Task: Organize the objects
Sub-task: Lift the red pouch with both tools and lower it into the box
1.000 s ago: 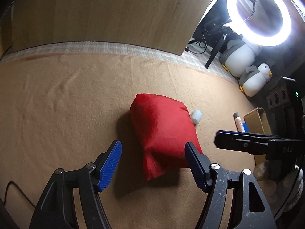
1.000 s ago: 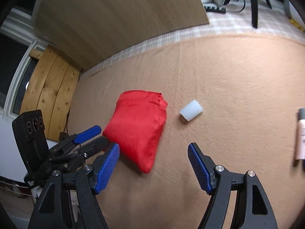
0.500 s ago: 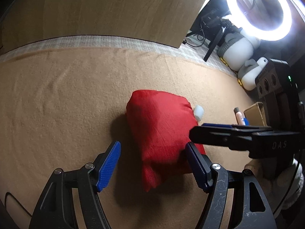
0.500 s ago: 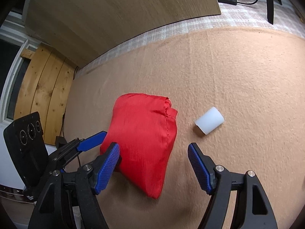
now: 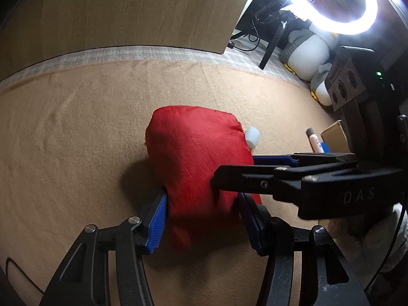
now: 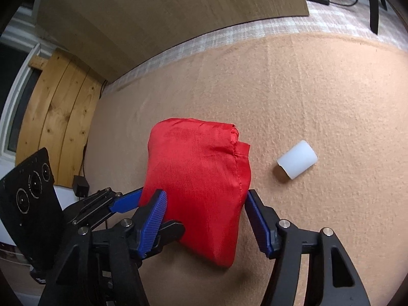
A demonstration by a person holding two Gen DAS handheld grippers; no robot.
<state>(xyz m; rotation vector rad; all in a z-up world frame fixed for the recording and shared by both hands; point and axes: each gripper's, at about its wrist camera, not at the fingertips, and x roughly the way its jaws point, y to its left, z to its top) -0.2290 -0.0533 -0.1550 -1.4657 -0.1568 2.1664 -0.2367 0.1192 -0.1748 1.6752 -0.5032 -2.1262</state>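
Note:
A stuffed red fabric pouch lies on the tan blanket. My left gripper straddles its near end; the jaws are closing and both blue pads touch its sides. My right gripper takes the same pouch from the right, its jaws also closing with the pads against the fabric. In the left wrist view the right gripper's fingers cross over the pouch. In the right wrist view a blue finger of the left gripper shows at the pouch's left.
A small white cap lies on its side right of the pouch. Further right are a pink tube and a cardboard box. A wooden board, penguin plush toys and a ring light stand behind.
Both grippers moved in onto the red pouch and narrowed their jaws around it. The right gripper came across from the right until its fingers overlap the pouch.

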